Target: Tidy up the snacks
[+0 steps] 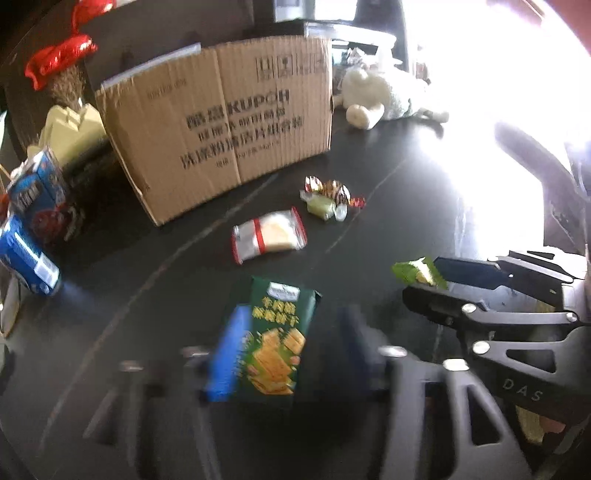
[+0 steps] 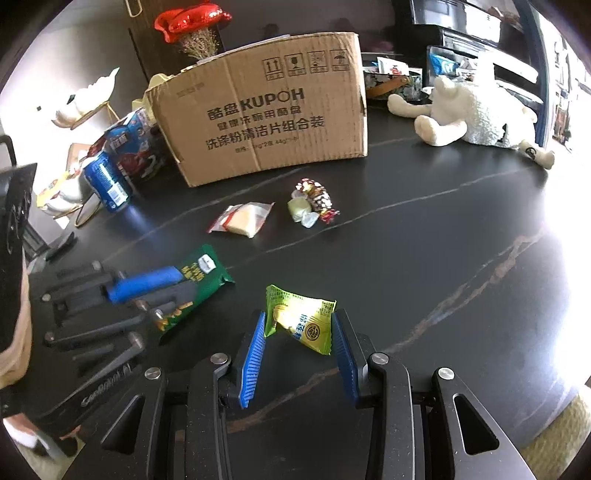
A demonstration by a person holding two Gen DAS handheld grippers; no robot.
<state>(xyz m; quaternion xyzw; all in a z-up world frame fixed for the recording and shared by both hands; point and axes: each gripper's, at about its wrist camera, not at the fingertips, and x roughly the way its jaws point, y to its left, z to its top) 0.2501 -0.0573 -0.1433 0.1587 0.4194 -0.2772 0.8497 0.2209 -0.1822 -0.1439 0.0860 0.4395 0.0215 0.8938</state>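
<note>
A lived-in home, by the look of it — a dark stone-look table (image 2: 424,229) with pale veins serves as the work surface, and household clutter rings it. At about 2 o'clock in the right wrist view a white plush toy (image 2: 476,114) sprawls on its side; at 12 o'clock a used cardboard box (image 2: 266,110) printed for dishwashing cleaner stands open. Toward 11 o'clock a red foil balloon (image 2: 192,16) sits above a dried flower bunch (image 2: 197,42), and at 9 to 10 o'clock a blue drink can (image 2: 105,181) and a snack carton (image 2: 135,147) crowd together — domestic odds and ends, nothing industrial
</note>
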